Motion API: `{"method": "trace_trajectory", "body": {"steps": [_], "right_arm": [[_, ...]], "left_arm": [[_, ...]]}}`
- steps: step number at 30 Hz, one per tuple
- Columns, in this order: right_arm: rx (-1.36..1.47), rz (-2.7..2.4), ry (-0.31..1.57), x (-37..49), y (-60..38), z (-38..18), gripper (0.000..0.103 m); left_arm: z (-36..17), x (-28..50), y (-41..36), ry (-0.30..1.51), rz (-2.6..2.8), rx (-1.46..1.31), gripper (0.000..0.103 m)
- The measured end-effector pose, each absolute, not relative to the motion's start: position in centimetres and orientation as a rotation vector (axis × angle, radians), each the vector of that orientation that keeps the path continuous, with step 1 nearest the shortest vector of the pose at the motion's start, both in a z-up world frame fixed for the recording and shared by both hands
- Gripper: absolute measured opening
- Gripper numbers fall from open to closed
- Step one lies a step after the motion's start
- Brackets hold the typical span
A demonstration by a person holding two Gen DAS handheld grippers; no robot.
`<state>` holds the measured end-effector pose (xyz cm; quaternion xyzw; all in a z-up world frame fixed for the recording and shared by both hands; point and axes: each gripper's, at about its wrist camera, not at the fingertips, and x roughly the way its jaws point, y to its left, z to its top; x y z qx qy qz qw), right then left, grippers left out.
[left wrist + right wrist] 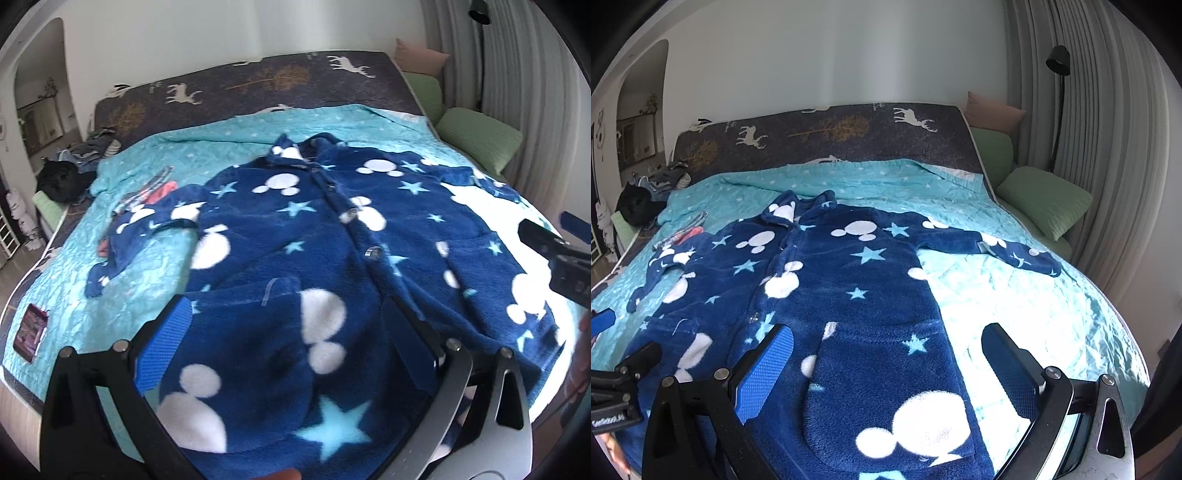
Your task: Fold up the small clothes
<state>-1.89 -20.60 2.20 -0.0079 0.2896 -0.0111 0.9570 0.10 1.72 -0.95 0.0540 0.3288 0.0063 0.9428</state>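
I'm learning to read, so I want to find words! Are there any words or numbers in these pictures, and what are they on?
White letters on the left gripper, at the right wrist view's edge: too blurred and cut off to read.
Small pink packet on the turquoise quilt: has print, too blurred to read.
Blue fleece robe: only stars and mouse-head shapes, no words.
Dark headboard cover: faint small marks near the deer, unreadable.

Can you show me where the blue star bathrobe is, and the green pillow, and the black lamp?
blue star bathrobe (849,291): right wrist view, on its chest.
green pillow (1043,201): right wrist view, on its top face.
black lamp (1057,61): right wrist view, on its shade.
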Motion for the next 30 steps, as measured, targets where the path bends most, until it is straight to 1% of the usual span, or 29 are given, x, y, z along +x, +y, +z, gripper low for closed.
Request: {"method": "trace_trajectory", "body": {"steps": [12,17,26,30], "right_arm": [[-0.006,-0.015,0.600,-1.55,-20.71,1.93,0.103],[-0.005,-0.015,0.602,-1.58,-20.80,2.03,0.103],[-0.005,-0.015,0.603,-1.48,-20.85,2.07,0.103],[-0.006,-0.013,0.603,-1.37,-20.81,2.18,0.103]], "left_arm": [[-1.94,0.95,2.53,0.756,0.004,0.087,0.102],[-1.90,0.73,2.24,0.743,0.029,0.124,0.102],[-1.41,0.68,2.75,0.732,0.036,0.100,0.102],[-1.34,0.41,2.50,0.700,0.017,0.127,0.102]]}}
